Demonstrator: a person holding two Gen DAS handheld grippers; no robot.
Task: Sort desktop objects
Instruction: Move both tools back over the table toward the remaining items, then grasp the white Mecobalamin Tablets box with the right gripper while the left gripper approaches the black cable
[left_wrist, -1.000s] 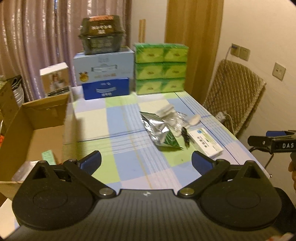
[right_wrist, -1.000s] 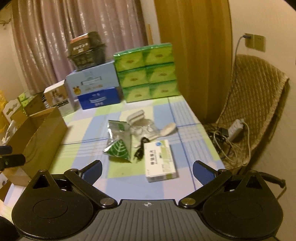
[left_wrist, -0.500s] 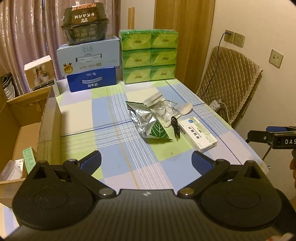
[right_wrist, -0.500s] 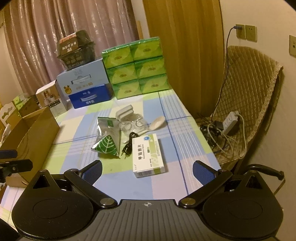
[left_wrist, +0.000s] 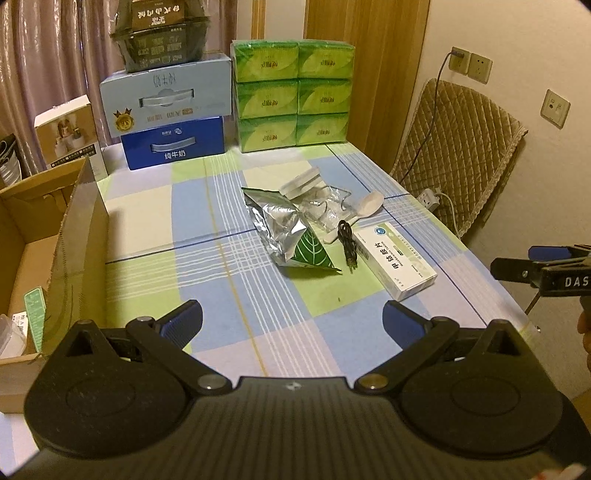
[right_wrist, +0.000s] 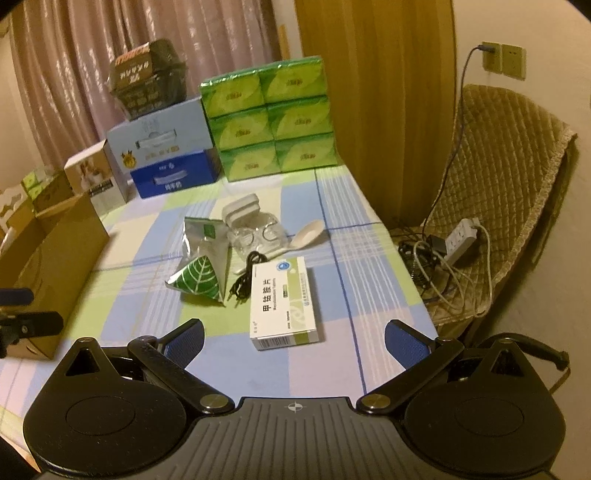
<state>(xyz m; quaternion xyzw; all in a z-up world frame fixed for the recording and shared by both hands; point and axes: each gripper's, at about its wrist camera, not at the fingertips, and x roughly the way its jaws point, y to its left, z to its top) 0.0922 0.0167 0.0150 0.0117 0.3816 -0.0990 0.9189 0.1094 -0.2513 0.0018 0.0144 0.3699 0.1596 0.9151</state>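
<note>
Desktop objects lie in a loose cluster near the middle of the table (left_wrist: 147, 229), ahead of both grippers. The left gripper (left_wrist: 291, 321) sits at the bottom of its frame with its blue-padded fingers spread wide and nothing between them, above the checked tablecloth. The right gripper (right_wrist: 293, 338) is likewise spread wide and empty at the bottom of its frame; its tip also shows at the right edge of the left wrist view.

Just beyond the right gripper's fingers lies a white medicine box (right_wrist: 282, 304), flat, printed side up. Touching its left edge is a coiled black cable (right_wrist: 245, 275). Left of that rests a silver foil pouch (right_wrist: 203, 258) with a green leaf print, crumpled. Behind these, toward frame centre, lie a clear plastic bag (right_wrist: 258, 236), a small white case (right_wrist: 242, 210) and a white spoon (right_wrist: 308, 232), close together.

At the left of the left wrist view an open cardboard box (left_wrist: 74, 236) stands against the table's edge, with small items inside. Along the upper part of the frame stand stacked green tissue packs (left_wrist: 291, 96), two blue milk cartons (left_wrist: 168, 122) with a dark bowl pack on top, and curtains behind. At the right, a quilted chair (left_wrist: 465, 147) stands beside the table.
</note>
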